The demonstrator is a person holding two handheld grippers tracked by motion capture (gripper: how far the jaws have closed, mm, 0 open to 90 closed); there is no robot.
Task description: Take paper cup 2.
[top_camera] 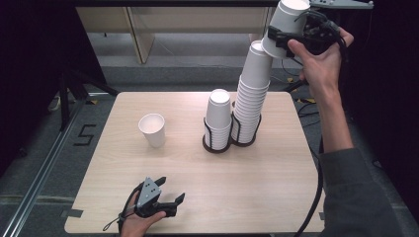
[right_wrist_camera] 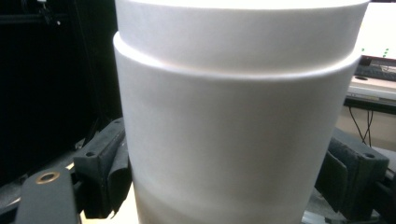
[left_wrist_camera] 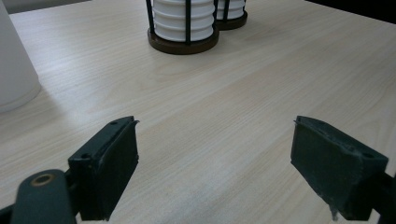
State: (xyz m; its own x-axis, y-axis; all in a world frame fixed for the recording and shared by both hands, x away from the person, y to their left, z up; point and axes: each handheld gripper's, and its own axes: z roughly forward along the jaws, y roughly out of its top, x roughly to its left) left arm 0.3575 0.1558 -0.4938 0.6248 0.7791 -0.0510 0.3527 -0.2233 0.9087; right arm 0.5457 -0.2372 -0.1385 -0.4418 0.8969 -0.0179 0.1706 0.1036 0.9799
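Left gripper (top_camera: 165, 196): seen at the lower left of the high view, held in a hand at the near edge of the surface (top_camera: 163, 163); its jaws are parted with nothing between them, and bare wood is seen in the gap in the left gripper view.
Single cup (top_camera: 152, 130): stood upright, mouth up, left of centre in the high view, well apart from both holders; its white side is caught at the left edge of the left gripper view (left_wrist_camera: 14, 65).
Short stack (top_camera: 218, 116): upturned white cups kept in a dark wire holder at the centre of the high view; its base is seen at the top of the left gripper view (left_wrist_camera: 183, 25).
Tall stack (top_camera: 250, 96): a higher, leaning column of upturned cups kept in a second holder just right of the short stack, the two holders touching or nearly so.
Right gripper (top_camera: 286, 37): raised at the upper right of the high view, above the top of the tall stack; its jaws are closed on the lifted cups.
Lifted cups (top_camera: 286, 24): held tilted, apart from the tall stack; in the right gripper view (right_wrist_camera: 233, 116) one cup is seen nested in another, flanked by both jaws.
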